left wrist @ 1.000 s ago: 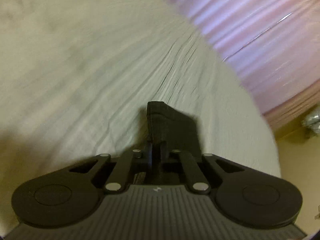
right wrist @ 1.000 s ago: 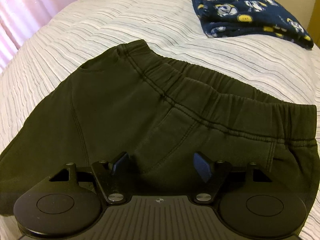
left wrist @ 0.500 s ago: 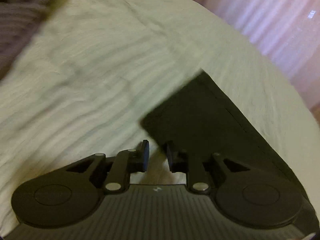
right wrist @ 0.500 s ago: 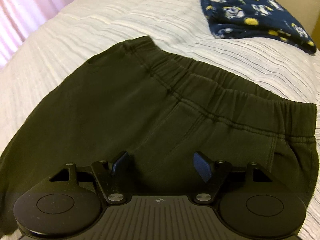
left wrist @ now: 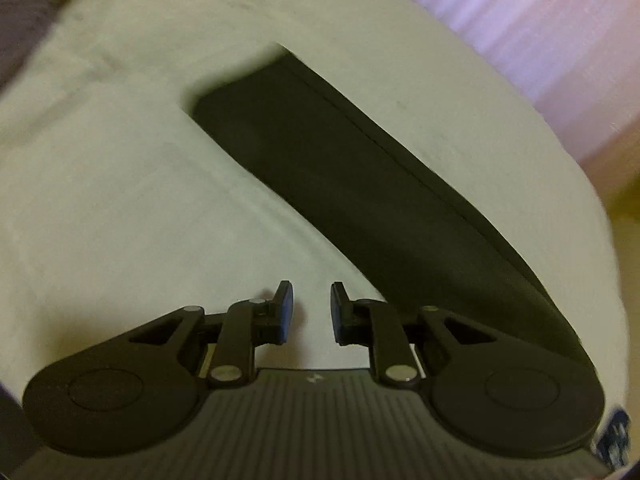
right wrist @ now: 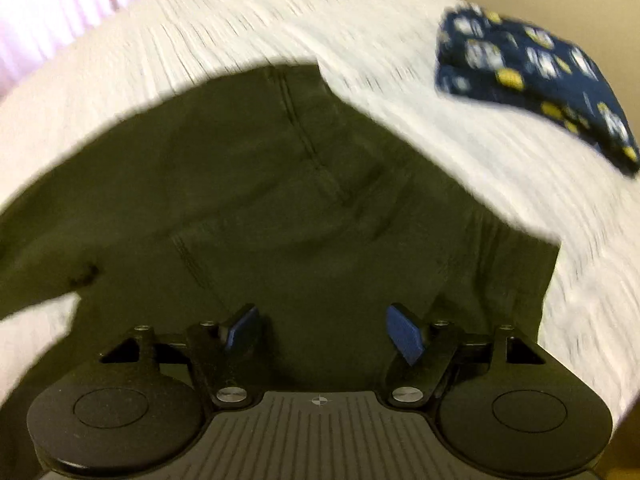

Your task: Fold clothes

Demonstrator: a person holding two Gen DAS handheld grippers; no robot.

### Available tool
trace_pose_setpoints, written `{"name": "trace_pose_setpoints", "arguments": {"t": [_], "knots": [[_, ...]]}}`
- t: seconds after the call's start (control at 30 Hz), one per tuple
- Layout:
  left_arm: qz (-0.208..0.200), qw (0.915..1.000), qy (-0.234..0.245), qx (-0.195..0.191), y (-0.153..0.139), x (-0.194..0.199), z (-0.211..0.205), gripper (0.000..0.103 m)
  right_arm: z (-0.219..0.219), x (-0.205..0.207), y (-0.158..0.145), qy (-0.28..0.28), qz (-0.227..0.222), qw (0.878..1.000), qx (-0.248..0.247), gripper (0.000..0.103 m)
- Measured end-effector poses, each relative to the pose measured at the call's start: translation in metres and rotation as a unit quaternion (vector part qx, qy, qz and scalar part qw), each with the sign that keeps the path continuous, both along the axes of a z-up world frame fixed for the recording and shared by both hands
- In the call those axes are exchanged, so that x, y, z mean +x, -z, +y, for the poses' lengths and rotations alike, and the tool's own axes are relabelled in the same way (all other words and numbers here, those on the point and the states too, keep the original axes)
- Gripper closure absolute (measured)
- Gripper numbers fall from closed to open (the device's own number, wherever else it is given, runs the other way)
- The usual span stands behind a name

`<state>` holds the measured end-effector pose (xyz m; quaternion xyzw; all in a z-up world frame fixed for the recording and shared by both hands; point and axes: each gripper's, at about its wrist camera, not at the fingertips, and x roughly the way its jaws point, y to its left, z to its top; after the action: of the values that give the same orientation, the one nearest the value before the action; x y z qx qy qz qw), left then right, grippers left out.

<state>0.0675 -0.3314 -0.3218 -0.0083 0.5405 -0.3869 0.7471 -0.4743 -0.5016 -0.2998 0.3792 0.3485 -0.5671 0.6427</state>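
Observation:
Dark trousers lie flat on a white bed cover (left wrist: 120, 208). In the left wrist view one trouser leg (left wrist: 360, 184) stretches diagonally from the upper middle to the lower right. My left gripper (left wrist: 311, 292) hovers over bare cover just left of that leg, open a little, with nothing between its fingers. In the blurred right wrist view the trousers' upper part (right wrist: 280, 200) with its waistband fills the middle. My right gripper (right wrist: 322, 316) hangs above that cloth, wide open and holding nothing.
A folded navy garment with yellow and white prints (right wrist: 532, 76) lies on the cover at the upper right. Pink curtains (left wrist: 520, 20) hang beyond the bed's edge. A dark grey cloth (left wrist: 24, 20) shows at the far upper left.
My left gripper has let go of the leg's end and drawn back, leaving the leg stretched out on the cover. The right gripper has rolled and lifted slightly, still open.

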Motion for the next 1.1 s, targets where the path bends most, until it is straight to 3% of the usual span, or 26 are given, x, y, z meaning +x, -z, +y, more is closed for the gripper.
{"name": "trace_pose_setpoints", "arguments": {"t": [0.13, 0.2, 0.23, 0.4, 0.67, 0.73, 1.03, 1.07, 1.1], "knots": [[0.041, 0.9991, 0.003, -0.009, -0.002, -0.068, -0.006, 0.088, -0.031, -0.023, -0.011, -0.069, -0.044, 0.996, -0.033, 0.029], [0.052, 0.9986, 0.003, -0.011, -0.006, -0.100, -0.008, 0.088, -0.055, -0.042, -0.007, -0.087, -0.065, 0.994, -0.029, 0.040], [0.054, 0.9984, 0.002, -0.011, -0.008, -0.113, -0.010, 0.088, -0.068, -0.053, -0.003, -0.094, -0.078, 0.992, -0.025, 0.051], [0.067, 0.9974, -0.028, -0.004, -0.007, -0.158, -0.009, 0.088, -0.131, -0.082, 0.012, -0.141, -0.163, 0.977, -0.007, 0.052], [0.057, 0.9969, -0.053, 0.014, -0.002, -0.181, -0.015, 0.088, -0.218, -0.075, 0.048, -0.200, -0.216, 0.954, 0.059, 0.052], [0.053, 0.9965, -0.062, 0.017, 0.000, -0.179, -0.016, 0.088, -0.225, -0.078, 0.056, -0.210, -0.221, 0.950, 0.073, 0.052], [0.058, 0.9943, -0.083, 0.032, 0.001, -0.190, -0.018, 0.088, -0.243, -0.091, 0.073, -0.199, -0.319, 0.920, 0.108, 0.052], [0.060, 0.9943, -0.082, 0.034, 0.002, -0.193, -0.021, 0.088, -0.245, -0.087, 0.075, -0.203, -0.312, 0.922, 0.110, 0.053], [0.059, 0.9944, -0.080, 0.034, 0.002, -0.195, -0.023, 0.088, -0.247, -0.083, 0.078, -0.207, -0.304, 0.923, 0.111, 0.061]]}}
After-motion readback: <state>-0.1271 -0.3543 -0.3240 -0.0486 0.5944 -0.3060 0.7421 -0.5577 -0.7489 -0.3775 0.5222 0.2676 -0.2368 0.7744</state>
